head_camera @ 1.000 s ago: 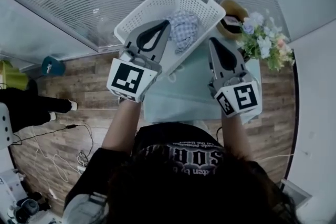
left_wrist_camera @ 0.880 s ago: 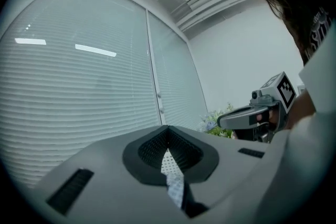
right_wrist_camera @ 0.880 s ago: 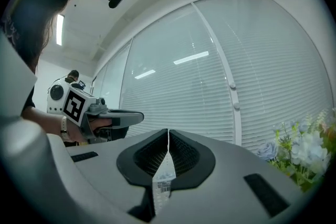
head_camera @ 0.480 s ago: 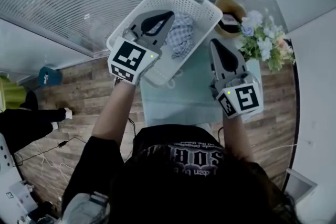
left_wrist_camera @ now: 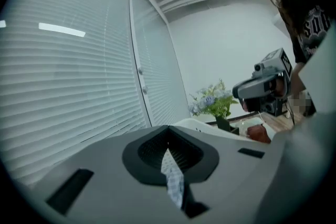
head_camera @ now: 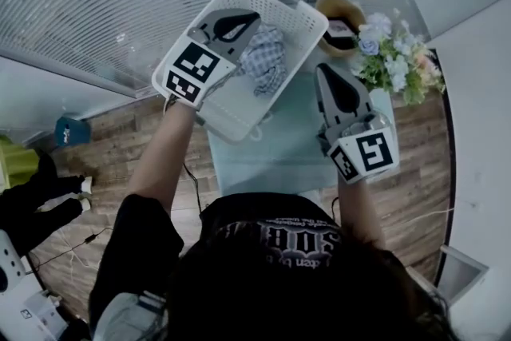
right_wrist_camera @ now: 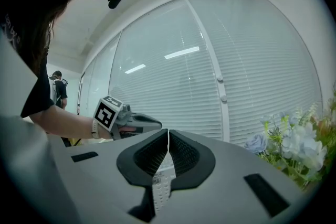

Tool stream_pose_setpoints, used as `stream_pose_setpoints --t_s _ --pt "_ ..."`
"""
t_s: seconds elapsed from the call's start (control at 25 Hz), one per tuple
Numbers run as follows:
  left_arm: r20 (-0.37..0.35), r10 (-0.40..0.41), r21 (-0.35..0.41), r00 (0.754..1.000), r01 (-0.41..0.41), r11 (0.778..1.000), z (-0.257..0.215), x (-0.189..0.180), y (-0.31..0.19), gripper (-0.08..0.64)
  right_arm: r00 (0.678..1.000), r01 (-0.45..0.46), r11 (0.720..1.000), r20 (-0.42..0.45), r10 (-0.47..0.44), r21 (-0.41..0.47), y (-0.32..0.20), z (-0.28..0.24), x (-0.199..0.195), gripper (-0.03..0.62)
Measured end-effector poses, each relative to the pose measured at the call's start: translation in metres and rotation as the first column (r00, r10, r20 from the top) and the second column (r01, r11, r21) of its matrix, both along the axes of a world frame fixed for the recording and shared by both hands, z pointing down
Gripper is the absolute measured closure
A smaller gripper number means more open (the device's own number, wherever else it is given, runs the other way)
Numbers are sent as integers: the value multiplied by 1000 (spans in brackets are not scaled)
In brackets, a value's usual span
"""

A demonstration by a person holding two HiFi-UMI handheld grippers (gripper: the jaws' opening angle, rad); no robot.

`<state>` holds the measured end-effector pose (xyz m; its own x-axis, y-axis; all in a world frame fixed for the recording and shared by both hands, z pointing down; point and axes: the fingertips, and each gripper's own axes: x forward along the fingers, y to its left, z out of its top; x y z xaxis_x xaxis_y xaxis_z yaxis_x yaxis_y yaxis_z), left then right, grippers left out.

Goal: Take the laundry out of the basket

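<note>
- Basket (head_camera: pixel 289 0): white, long axis near-left to far-right.
- Left gripper (head_camera: pixel 254 15): pinches checked cloth (head_camera: pixel 267 60) over basket.
- Right gripper (head_camera: pixel 320 69): clamped on basket's right rim.

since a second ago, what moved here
The left gripper, shut on the checked cloth, swung away from the person and leftward over the basket. The right gripper stayed clamped on the basket rim; the cloth still lies in the basket.

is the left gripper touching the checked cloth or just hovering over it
Touching. The left gripper view shows the left gripper with its jaws closed on a strip of the checked cloth, which hangs out from between them.
</note>
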<state>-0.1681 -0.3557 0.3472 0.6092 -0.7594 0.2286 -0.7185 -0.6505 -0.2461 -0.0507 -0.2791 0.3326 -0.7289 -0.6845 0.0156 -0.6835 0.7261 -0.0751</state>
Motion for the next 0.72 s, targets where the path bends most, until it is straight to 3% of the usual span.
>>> stream_pose_setpoints --t_s 0.16,0.2,0.28,0.72 --pt "169 65 -51 983 -57 997 36 4 -1 558 1000 -1 1000 -8 1 -10 3 5 -1 563" --pt "184 79 -72 980 -67 995 42 5 -2 558 1000 -2 1000 -10 2 -13 3 6 -1 563" --pt "197 99 -113 975 -77 991 53 6 -5 425 1000 -5 1000 -10 4 -18 2 8 0 563" --pt "298 190 -299 935 -98 949 119 7 -22 199 1000 -25 999 -20 24 -37 -3 15 6 563"
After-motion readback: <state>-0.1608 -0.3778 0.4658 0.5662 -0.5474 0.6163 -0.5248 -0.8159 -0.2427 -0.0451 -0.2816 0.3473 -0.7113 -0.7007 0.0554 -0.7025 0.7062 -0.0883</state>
